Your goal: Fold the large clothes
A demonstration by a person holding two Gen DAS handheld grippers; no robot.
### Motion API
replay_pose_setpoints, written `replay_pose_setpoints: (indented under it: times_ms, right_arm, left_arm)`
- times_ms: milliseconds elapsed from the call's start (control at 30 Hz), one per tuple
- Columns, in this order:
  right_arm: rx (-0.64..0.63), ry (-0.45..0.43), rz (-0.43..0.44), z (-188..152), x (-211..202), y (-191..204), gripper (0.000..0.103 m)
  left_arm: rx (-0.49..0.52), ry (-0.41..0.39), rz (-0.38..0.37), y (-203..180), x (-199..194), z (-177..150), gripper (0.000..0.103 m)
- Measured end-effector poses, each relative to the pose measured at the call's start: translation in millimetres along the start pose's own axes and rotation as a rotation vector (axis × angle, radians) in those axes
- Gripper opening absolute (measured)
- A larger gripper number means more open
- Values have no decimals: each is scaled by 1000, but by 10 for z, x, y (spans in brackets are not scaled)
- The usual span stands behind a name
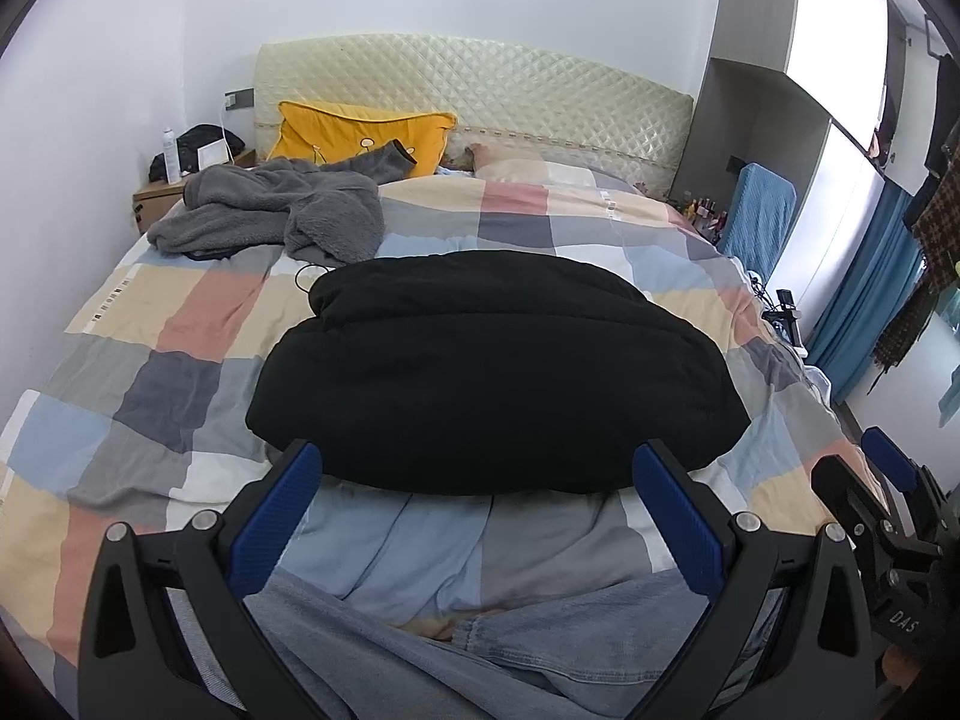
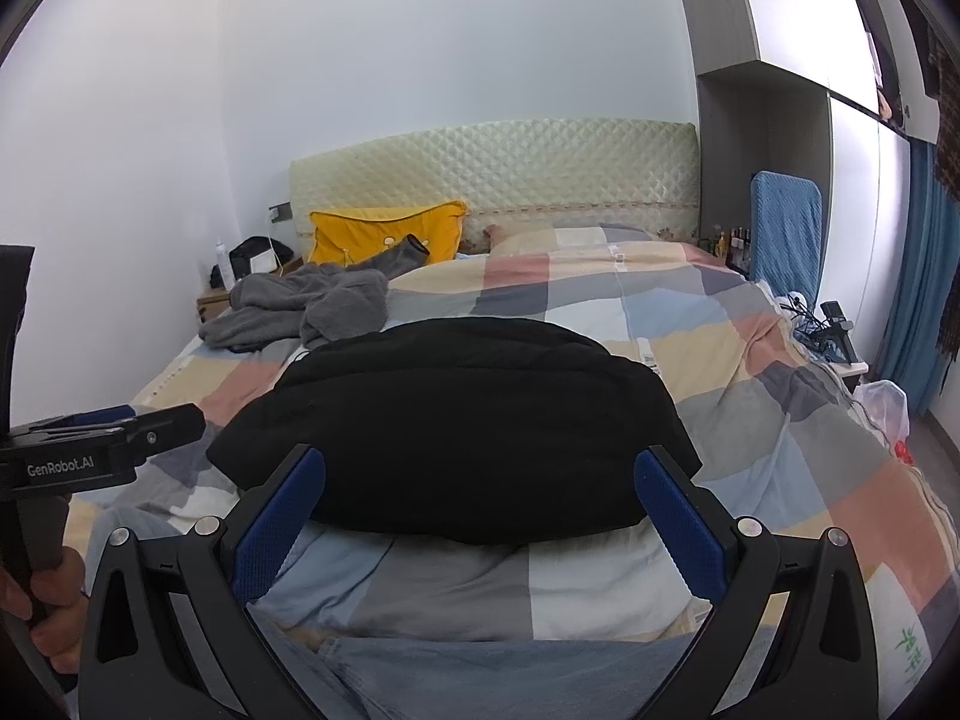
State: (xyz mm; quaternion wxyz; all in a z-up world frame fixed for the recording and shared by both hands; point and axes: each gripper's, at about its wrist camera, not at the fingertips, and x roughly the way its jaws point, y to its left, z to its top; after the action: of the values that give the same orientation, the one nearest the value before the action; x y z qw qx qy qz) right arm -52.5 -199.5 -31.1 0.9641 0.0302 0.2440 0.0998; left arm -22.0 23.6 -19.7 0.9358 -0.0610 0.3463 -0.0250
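The black padded jacket [image 1: 492,372] lies folded into a compact, puffy bundle at the middle of the bed, on the checked quilt [image 1: 180,324], its near edge just ahead of both grippers. No sleeve or hem is seen trailing loose, so the fold of this garment is judged complete or nearly so — the step in hand appears to be the release and withdrawal. The left gripper [image 1: 477,510] is held with its jaws wide apart and nothing between them; the right gripper [image 2: 480,516] is likewise wide and empty. Neither touches the jacket.

A grey fleece garment [image 1: 276,210] lies crumpled near the yellow pillow [image 1: 360,135], well apart from the jacket. If it is to be folded next, it would have to be reached across the bed, drawn toward the near edge and spread flat before any fold — a two-gripper pull is advisable.
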Motion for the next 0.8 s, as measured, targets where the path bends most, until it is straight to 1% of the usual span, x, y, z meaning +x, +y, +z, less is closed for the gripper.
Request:
replay_pose_setpoints:
  times_ms: [800]
  right_arm:
    - [8,2,0,8,-9,-24,103]
  left_arm:
    - [0,3,-5,2,-35,-15,103]
